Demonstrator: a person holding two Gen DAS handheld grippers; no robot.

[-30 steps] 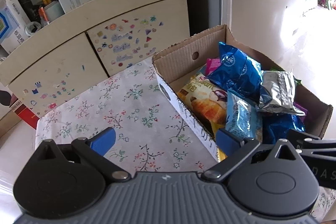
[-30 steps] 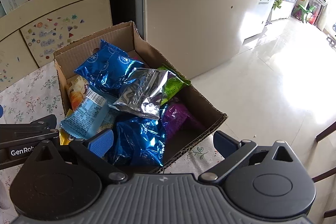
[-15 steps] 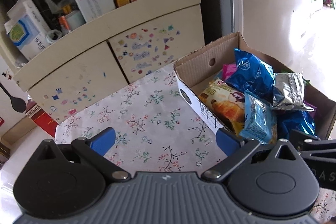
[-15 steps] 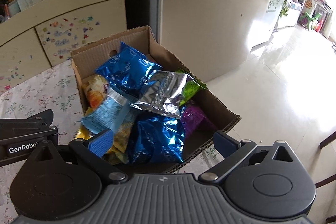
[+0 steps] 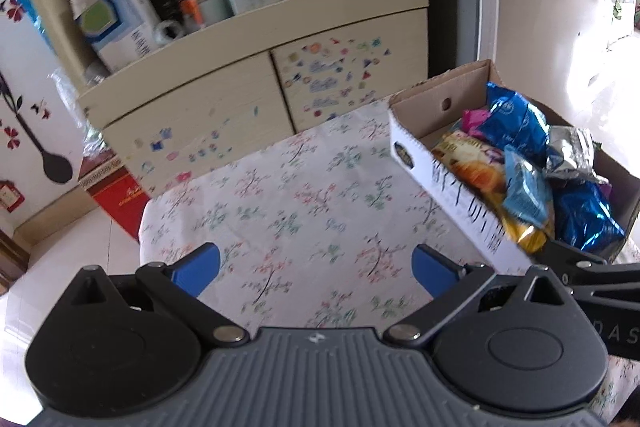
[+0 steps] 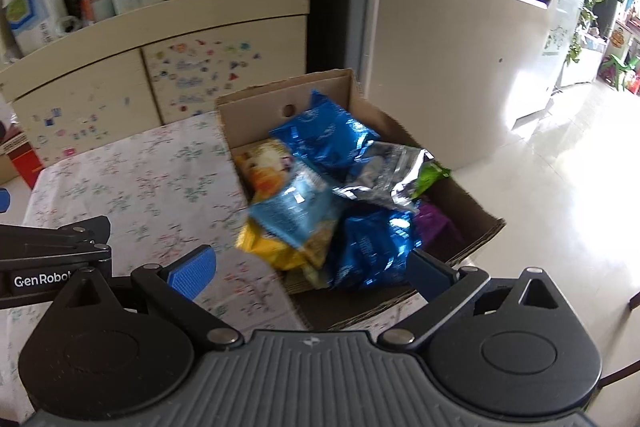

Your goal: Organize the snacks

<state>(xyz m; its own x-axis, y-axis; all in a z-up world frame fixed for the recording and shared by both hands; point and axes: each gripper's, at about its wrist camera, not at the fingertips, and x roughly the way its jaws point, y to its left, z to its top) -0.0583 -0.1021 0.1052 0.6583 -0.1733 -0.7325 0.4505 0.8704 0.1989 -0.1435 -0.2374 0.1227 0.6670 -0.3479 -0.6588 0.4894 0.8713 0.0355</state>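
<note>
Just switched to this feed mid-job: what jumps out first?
A cardboard box heaped with snack packets sits at the right end of the floral tablecloth: shiny blue bags, a silver foil bag and a yellow packet on top. Behind the table stands a cream cabinet dotted with stickers, its open shelf crammed with boxes. The left gripper and the right gripper are both open and empty.
</note>
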